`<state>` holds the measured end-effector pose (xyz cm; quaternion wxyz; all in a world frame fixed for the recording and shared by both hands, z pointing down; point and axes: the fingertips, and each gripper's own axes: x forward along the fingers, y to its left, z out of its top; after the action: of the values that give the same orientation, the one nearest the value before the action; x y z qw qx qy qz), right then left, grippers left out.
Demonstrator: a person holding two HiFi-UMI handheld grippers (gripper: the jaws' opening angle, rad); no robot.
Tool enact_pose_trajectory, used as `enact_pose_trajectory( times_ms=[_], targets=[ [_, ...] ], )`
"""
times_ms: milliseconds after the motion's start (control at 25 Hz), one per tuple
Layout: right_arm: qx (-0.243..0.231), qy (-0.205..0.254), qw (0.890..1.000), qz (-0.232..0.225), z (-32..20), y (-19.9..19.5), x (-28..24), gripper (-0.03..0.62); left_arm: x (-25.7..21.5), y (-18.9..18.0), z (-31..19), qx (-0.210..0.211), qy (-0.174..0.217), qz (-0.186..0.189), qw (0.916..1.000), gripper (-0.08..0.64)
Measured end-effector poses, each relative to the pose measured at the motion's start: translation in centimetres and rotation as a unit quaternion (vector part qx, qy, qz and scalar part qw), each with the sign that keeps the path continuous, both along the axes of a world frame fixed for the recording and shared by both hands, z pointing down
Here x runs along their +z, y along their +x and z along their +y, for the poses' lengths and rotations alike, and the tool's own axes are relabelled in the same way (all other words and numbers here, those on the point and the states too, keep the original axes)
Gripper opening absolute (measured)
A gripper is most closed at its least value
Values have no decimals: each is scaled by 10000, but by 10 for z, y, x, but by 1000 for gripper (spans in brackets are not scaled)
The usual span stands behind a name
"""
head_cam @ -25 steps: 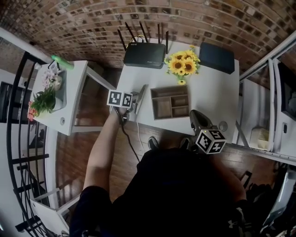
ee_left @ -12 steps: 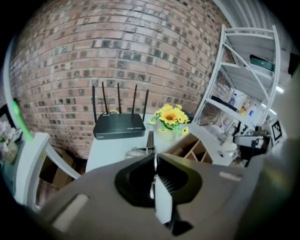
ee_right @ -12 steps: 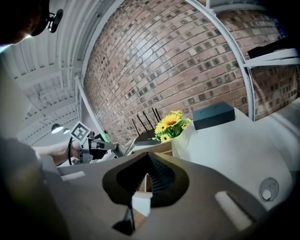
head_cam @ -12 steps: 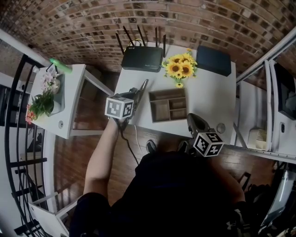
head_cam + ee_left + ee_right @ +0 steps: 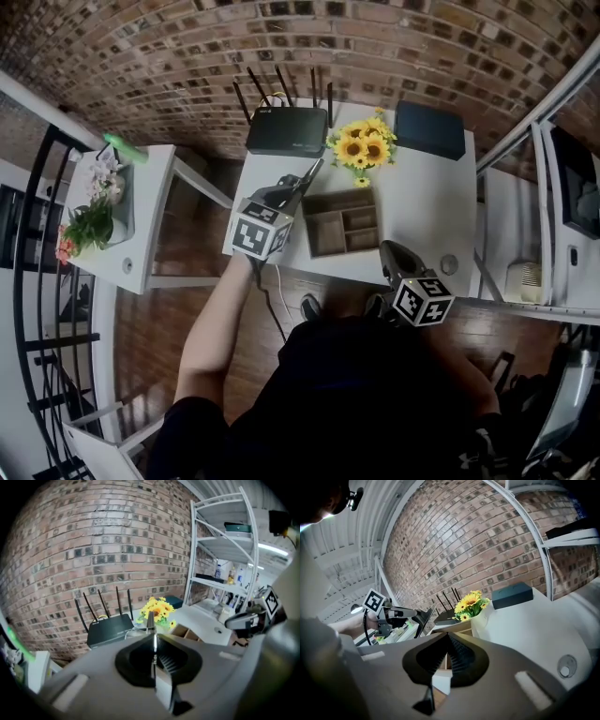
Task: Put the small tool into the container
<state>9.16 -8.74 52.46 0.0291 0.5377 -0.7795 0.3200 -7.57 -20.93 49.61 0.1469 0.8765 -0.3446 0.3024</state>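
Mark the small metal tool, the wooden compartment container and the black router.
thin metal tool (image 5: 309, 176), head view, mid-shaft.
wooden compartment container (image 5: 307, 230), head view, left wall.
black antenna router (image 5: 287, 131), head view, top casing.

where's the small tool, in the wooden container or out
Out. The thin grey metal tool is clamped in the left tongs, held up near the compartmented wooden container, not inside it.

The container (image 5: 342, 222) sits near the table's (image 5: 441, 216) front edge. Behind it are the flowers (image 5: 361, 147), with the router (image 5: 287, 130) to their left and the box (image 5: 429, 129) to their right. The left gripper (image 5: 298, 185), tool (image 5: 311, 172) in its fingers, is just left of the container; the right gripper (image 5: 386, 247) is at its front right. A plant (image 5: 89, 220) stands on a side table (image 5: 150, 187) further left.
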Motion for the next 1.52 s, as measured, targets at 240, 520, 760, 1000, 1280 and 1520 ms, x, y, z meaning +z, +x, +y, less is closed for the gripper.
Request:
enact_pose_trajectory(
  times_ms=[240, 520, 760, 1000, 1280, 1520],
  targets=[
    [69, -2, 10000, 4, 2, 4, -1, 11, -7, 24, -3, 582, 654, -504, 9949, 11],
    [159, -25, 9999, 9, 5, 11, 1, 11, 5, 56, 9, 1234, 928, -1097, 9819, 11],
    [269, -82, 9996, -23, 9, 16, 4, 11, 14, 83, 18, 1582, 1046, -1214, 9743, 11],
    [347, -145, 9993, -76, 12, 23, 8, 11, 34, 103, 25, 2160, 1419, -1587, 9529, 11],
    [425, -214, 9988, -130, 11, 29, 11, 11, 59, 102, 37, 2635, 1444, -1913, 9344, 12],
    [388, -258, 9988, -134, 11, 27, 13, 11, 70, 99, 37, 2663, 1316, -1935, 9351, 11]
  ],
)
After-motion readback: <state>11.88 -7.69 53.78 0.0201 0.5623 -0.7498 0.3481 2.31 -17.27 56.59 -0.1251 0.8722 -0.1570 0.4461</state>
